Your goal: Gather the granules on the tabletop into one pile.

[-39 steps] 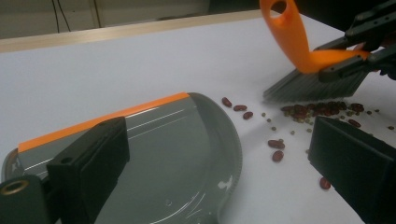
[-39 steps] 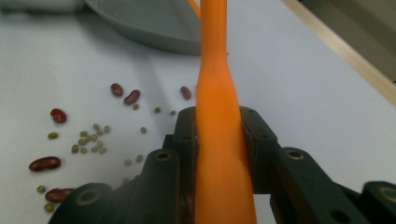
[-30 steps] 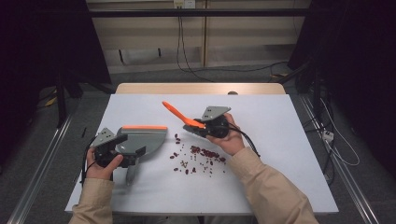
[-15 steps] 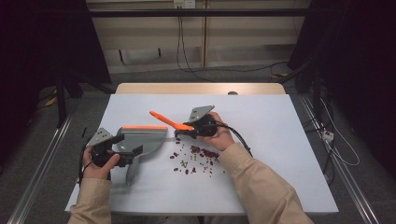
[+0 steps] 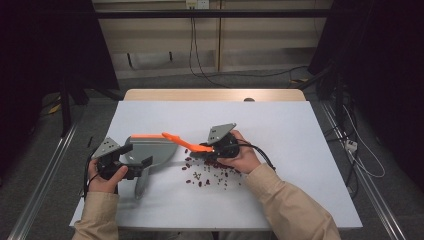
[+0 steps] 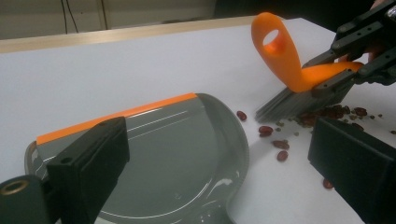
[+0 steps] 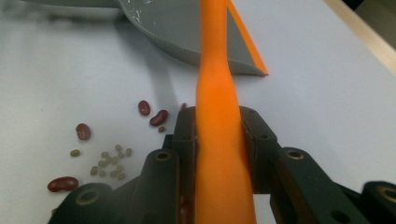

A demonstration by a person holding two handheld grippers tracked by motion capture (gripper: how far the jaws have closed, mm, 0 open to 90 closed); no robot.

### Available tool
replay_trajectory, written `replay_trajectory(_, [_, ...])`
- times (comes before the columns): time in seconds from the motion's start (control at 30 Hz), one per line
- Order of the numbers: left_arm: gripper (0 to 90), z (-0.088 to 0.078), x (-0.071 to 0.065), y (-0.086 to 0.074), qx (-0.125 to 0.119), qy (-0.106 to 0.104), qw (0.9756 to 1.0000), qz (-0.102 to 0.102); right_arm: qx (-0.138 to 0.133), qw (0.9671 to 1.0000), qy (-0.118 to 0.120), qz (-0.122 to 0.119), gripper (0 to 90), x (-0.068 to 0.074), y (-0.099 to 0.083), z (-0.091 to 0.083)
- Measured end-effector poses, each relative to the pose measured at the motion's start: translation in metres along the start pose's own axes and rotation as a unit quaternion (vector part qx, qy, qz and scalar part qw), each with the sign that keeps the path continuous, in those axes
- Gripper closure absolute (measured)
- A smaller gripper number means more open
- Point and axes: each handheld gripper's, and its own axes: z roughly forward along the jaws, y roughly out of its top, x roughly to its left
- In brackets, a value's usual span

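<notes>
A grey dustpan (image 5: pixel 152 149) with an orange lip (image 6: pixel 126 112) lies on the white table, mouth facing away from me. My left gripper (image 5: pixel 140 167) sits at its rear. The jaws stand wide apart on either side of the pan's neck, and no pad visibly presses on it. My right gripper (image 5: pixel 212 149) is shut on the orange handle of a small brush (image 7: pixel 217 93). The brush's grey bristles (image 6: pixel 289 102) rest among red and small green beans (image 5: pixel 207 172) just right of the pan. The handle's looped end (image 6: pixel 275 46) points toward the pan.
The white tabletop (image 5: pixel 290 120) has free room to the right and at the back, where a wooden edge (image 5: pixel 215 95) runs. A black cable (image 5: pixel 262 155) trails from the right gripper. Metal rails and cables lie on the floor at both sides.
My right gripper has carried the brush left and down toward the dustpan, and its handle now lies flatter. The beans are drawn closer to the pan. The left gripper and pan stayed put.
</notes>
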Motion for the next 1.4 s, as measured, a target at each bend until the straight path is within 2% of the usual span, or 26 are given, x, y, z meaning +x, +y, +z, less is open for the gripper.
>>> replay_trajectory(0.07, [5.2, 0.000, 0.000, 0.000, 0.001, -0.001, 1.0000, 0.001, -0.007, 0.9999, -0.006, 0.003, 70.9, -0.003, 0.002, -0.002])
replay_trajectory(0.2, [5.2, 0.002, -0.001, 0.000, 0.001, -0.003, 1.0000, -0.001, -0.027, 0.9990, -0.032, 0.012, 70.9, -0.015, 0.009, 0.000])
replay_trajectory(0.3, [5.2, 0.001, 0.001, 0.000, 0.003, -0.003, 1.0000, -0.003, -0.032, 0.9986, -0.042, 0.009, 70.9, -0.023, 0.013, 0.011])
replay_trajectory(0.37, [5.2, 0.001, 0.002, -0.001, 0.000, -0.002, 1.0000, -0.005, -0.022, 0.9986, -0.048, -0.002, 70.9, -0.026, 0.015, 0.022])
replay_trajectory(0.4, [5.2, 0.001, 0.003, -0.001, 0.001, -0.002, 1.0000, -0.005, -0.019, 0.9989, -0.043, 0.000, 70.9, -0.027, 0.015, 0.027])
replay_trajectory(0.47, [5.2, 0.000, 0.003, -0.001, -0.001, -0.001, 1.0000, -0.008, -0.010, 0.9996, -0.025, -0.001, 71.0, -0.025, 0.015, 0.035])
replay_trajectory(0.5, [5.2, 0.000, 0.003, -0.001, -0.001, -0.002, 1.0000, -0.008, -0.013, 0.9998, -0.013, 0.006, 71.0, -0.022, 0.016, 0.037])
replay_trajectory(0.63, [5.2, 0.000, 0.005, -0.001, -0.002, 0.000, 1.0000, -0.010, 0.003, 0.9999, -0.003, -0.010, 70.9, -0.012, 0.019, 0.034])
replay_trajectory(0.8, [5.2, -0.002, 0.005, -0.001, -0.002, 0.001, 1.0000, -0.005, 0.004, 0.9998, 0.010, -0.017, 71.0, -0.002, 0.014, 0.024])
replay_trajectory(0.87, [5.2, -0.002, 0.004, -0.001, -0.001, 0.002, 1.0000, -0.005, 0.001, 0.9998, 0.016, -0.012, 70.9, 0.002, 0.012, 0.020])
replay_trajectory(0.97, [5.2, -0.002, 0.004, 0.000, -0.002, 0.002, 1.0000, -0.005, -0.002, 0.9999, 0.010, -0.013, 71.0, 0.006, 0.009, 0.014])
replay_trajectory(1.03, [5.2, -0.001, 0.004, 0.000, -0.003, 0.002, 1.0000, -0.005, -0.009, 0.9999, -0.008, -0.010, 70.9, 0.005, 0.008, 0.009])
replay_trajectory(1.1, [5.2, -0.001, 0.003, 0.000, -0.004, 0.001, 1.0000, -0.006, -0.025, 0.9994, -0.025, 0.002, 70.9, 0.000, 0.008, 0.003])
replay_trajectory(1.2, [5.2, -0.001, 0.003, 0.000, -0.005, 0.001, 1.0000, -0.004, -0.050, 0.9972, -0.042, 0.038, 70.9, -0.005, 0.012, -0.008])
replay_trajectory(1.3, [5.2, -0.001, 0.004, 0.000, -0.002, 0.001, 1.0000, -0.004, -0.061, 0.9931, -0.062, 0.079, 70.9, -0.004, 0.017, -0.017])
replay_trajectory(1.4, [5.2, -0.001, 0.004, 0.000, 0.000, 0.000, 1.0000, -0.002, -0.070, 0.9865, -0.071, 0.130, 70.9, 0.002, 0.020, -0.024])
